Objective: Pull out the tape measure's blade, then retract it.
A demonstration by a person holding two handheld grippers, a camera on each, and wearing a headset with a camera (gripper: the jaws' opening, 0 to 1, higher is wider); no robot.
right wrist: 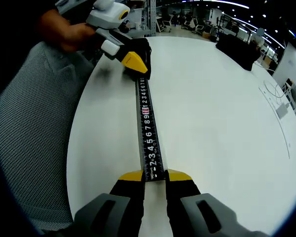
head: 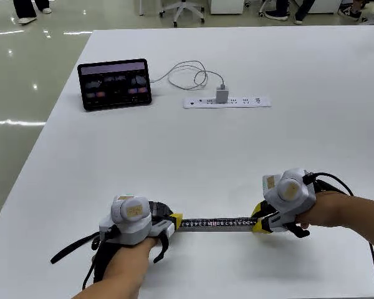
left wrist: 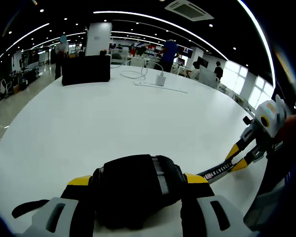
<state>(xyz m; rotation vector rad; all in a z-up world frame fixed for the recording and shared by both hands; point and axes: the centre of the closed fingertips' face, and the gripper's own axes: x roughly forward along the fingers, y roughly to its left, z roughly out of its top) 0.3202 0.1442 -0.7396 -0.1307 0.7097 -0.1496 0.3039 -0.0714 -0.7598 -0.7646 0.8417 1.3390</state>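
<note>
Two grippers are low over the near part of the white table [head: 249, 156], one in each hand. The left gripper [head: 173, 222] is on the left. Its jaws are squeezed tight on both sides of the black tape measure [left wrist: 133, 195], which sits at the near left of the table. The blade [right wrist: 147, 123] is out of the tape measure. It lies flat on the table in a straight line going to the right, with its numbers facing up. The right gripper [right wrist: 155, 176] pinches the end of the blade between its yellow tips. Far away on the left stands a dark tablet [head: 115, 83]. To its right lies a white power strip [head: 237, 101] with a plug [head: 222, 94] and a looped cable [head: 188, 73].
</note>
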